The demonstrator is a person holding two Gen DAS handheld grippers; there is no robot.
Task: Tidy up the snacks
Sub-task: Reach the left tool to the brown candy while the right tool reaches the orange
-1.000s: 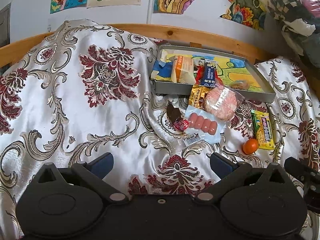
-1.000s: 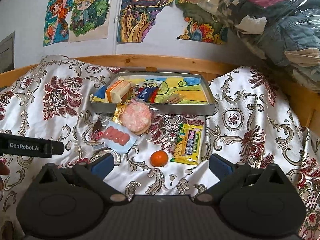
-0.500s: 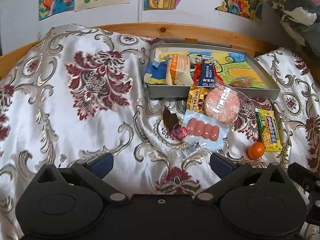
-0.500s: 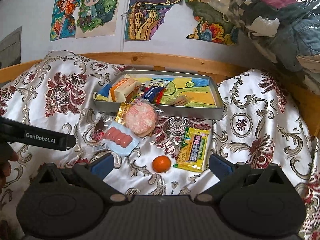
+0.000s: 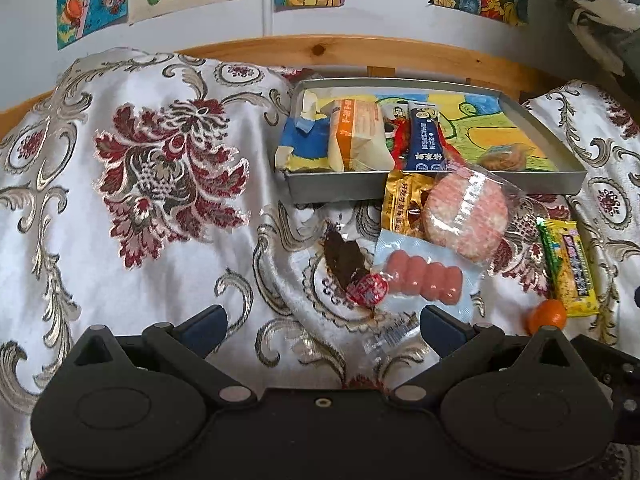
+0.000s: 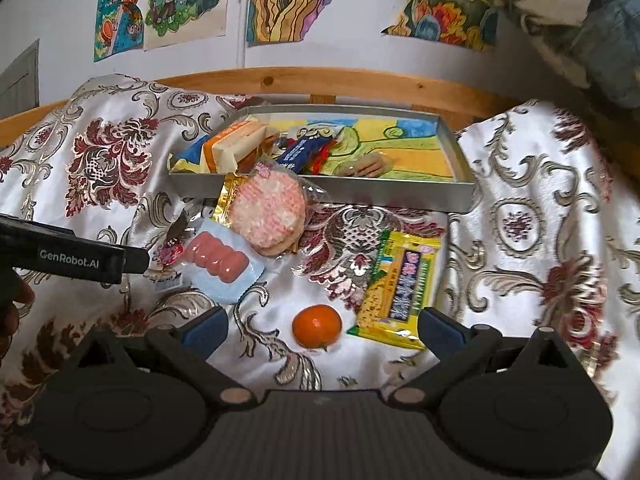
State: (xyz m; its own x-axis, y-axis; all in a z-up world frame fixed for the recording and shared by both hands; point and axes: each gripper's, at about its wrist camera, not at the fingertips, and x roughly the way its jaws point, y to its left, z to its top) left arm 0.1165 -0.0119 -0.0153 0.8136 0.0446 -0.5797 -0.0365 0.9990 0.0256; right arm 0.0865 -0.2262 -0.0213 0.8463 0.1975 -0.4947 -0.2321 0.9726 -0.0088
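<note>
**Both grippers poised over loose snacks in front of the tray**

Left wrist view: the left gripper [image 5: 320, 326] hangs with jaws spread wide and empty above the patterned cloth [image 5: 160, 240]. Just ahead lies the sausage pack [image 5: 424, 280], its clear edge overlapped by a dark red-tipped snack [image 5: 352, 268]. Beyond them the round pink rice cake [image 5: 466, 216] rests on a gold packet [image 5: 402, 204], both touching the front wall of the grey tray [image 5: 336, 188]. In the tray I count one orange-and-cream pack [image 5: 358, 136], one dark blue bar [image 5: 426, 140] and one biscuit pack [image 5: 502, 158]; a red wrapper beneath the bar is too hidden to name.

Right wrist view: the right gripper [image 6: 322, 328] is likewise open and holds nothing. Between its fingers sits one tangerine [image 6: 317, 326], with one yellow noodle-snack pack [image 6: 400, 288] just beside it. Six items lie loose on the cloth.

Risks: the tangerine may roll off across the slippery satin if a finger nudges it. The sausage pack's film is slick and flat, so a shallow pinch could catch cloth instead. Lifting the rice cake may drag the gold packet along.
</note>
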